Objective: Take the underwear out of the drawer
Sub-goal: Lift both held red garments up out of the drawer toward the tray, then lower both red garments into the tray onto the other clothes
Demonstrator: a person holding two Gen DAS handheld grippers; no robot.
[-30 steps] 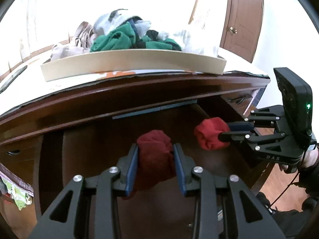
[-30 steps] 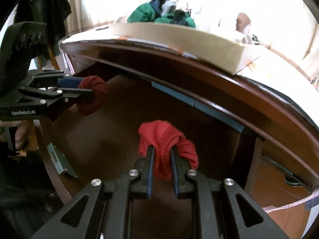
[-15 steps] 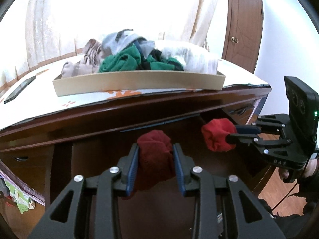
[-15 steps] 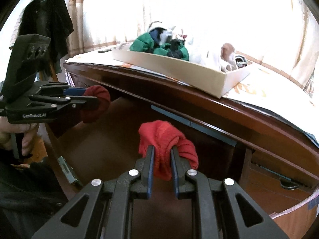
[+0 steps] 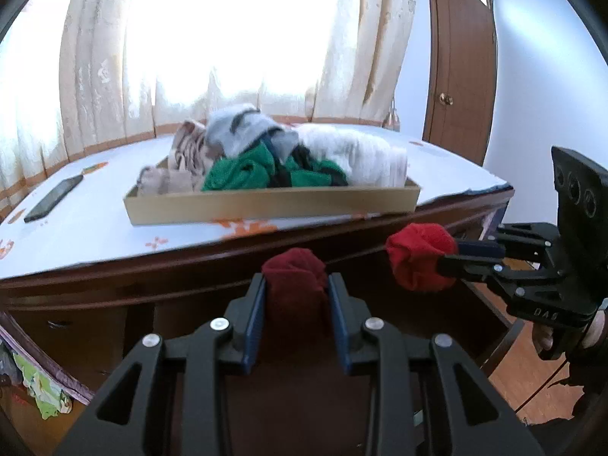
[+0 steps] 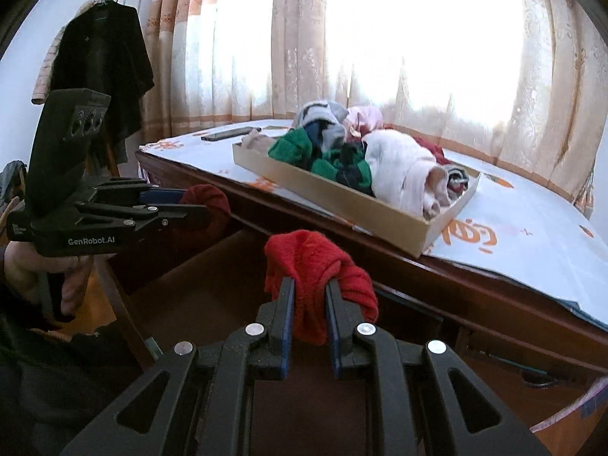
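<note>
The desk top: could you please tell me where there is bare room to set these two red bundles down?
Bare cloth lies between the cardboard tray and the phone, and along the front edge before the tray. In the right wrist view, more lies right of the tray. The tray itself is heaped with clothes.

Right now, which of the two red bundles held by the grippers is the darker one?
The dark maroon bundle in the left gripper; the bright red bundle in the right gripper is clearly lighter.
</note>
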